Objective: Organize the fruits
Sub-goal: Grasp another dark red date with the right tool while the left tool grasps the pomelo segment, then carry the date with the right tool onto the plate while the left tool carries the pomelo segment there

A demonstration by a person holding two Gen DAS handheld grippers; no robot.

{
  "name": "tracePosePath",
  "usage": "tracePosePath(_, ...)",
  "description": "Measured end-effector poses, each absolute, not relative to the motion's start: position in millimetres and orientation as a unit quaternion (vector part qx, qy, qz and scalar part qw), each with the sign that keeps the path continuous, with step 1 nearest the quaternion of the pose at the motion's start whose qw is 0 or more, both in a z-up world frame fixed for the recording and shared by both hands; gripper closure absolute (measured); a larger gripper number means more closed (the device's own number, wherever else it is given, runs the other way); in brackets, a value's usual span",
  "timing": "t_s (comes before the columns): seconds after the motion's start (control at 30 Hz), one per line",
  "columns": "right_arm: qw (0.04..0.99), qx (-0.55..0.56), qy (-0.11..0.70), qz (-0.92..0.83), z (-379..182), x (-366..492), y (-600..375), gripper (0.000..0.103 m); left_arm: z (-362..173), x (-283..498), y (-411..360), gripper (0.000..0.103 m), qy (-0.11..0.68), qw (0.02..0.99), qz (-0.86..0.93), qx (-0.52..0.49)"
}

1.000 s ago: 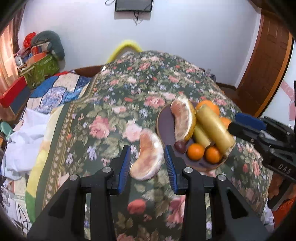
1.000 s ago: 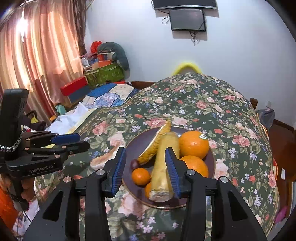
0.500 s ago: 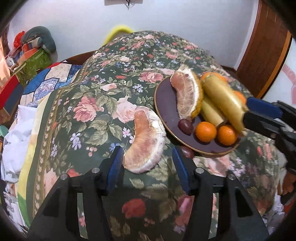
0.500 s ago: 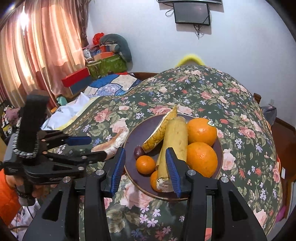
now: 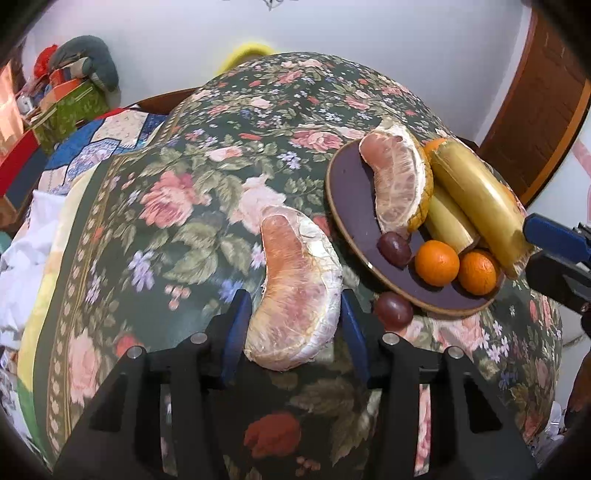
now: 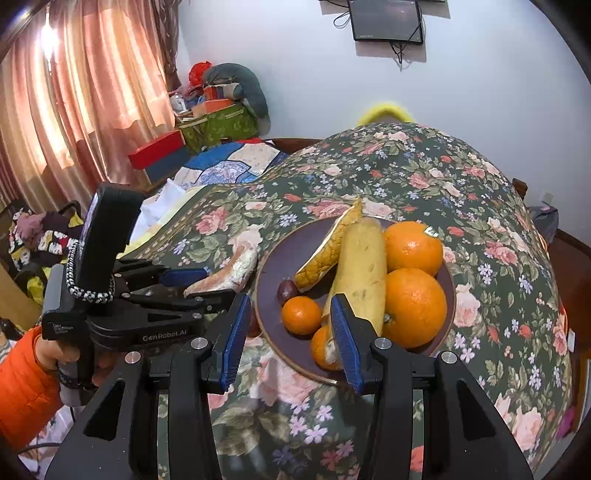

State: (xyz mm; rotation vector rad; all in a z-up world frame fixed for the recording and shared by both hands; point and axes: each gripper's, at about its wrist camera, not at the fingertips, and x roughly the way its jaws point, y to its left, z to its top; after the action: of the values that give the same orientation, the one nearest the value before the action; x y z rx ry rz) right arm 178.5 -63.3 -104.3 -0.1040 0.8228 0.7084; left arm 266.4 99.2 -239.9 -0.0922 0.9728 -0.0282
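A peeled, crescent-shaped pomelo segment (image 5: 295, 295), pale pink with a white fibrous membrane, is seen lying on the floral-patterned dark green cloth (image 5: 177, 236) covering the worktop, just beside a round dark brown plate (image 5: 349, 192). Its long axis runs away from the left claw (image 5: 295, 321), the near, broader end lying between the blue ribbed pads (image 5: 236, 328). The pads flank that end closely; whether they press on it cannot be told, and the segment rests on the cloth. On the plate are held a second pomelo segment with yellow-orange rind (image 5: 399, 188), two smooth yellow-green cylindrical stalk pieces (image 5: 476, 199), two small glossy mandarins (image 5: 436, 263), two large dimpled oranges (image 6: 413, 306) and a dark round purple fruit (image 5: 393, 248). Another dark purple fruit (image 5: 393, 310) lies on the cloth, touching the plate rim. The right claw (image 6: 291, 336) is held released above the near plate edge, nothing between its pads. A wall-mounted screen (image 6: 388, 20) and pink curtains (image 6: 92, 81) are visible behind.
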Motion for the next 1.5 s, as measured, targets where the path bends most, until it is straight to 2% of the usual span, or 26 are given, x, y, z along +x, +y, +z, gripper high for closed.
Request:
tracePosePath(0.33, 0.827, -0.053, 0.428, 0.362, -126, 161, -43, 0.061, -235, 220, 119, 0.055, 0.467, 0.882, 0.01, -0.057)
tracePosePath(0.7, 0.802, -0.054, 0.477, 0.355, -157, 165, -24, 0.062, -234, 205, 126, 0.054, 0.462, 0.885, 0.001, -0.053)
tracePosePath(1.17, 0.802, -0.075, 0.472, 0.357, -163, 177, 8, 0.064, -232, 197, 136, 0.054, 0.446, 0.892, -0.02, -0.071)
tracePosePath(1.3, 0.807, -0.082, 0.465, 0.353, -162, 181, 17, 0.071, -232, 195, 139, 0.054, 0.443, 0.893, -0.023, -0.076)
tracePosePath(1.5, 0.805, -0.084, 0.465, 0.359, -161, 191, 29, 0.072, -229, 193, 143, 0.054, 0.436, 0.896, -0.025, -0.079)
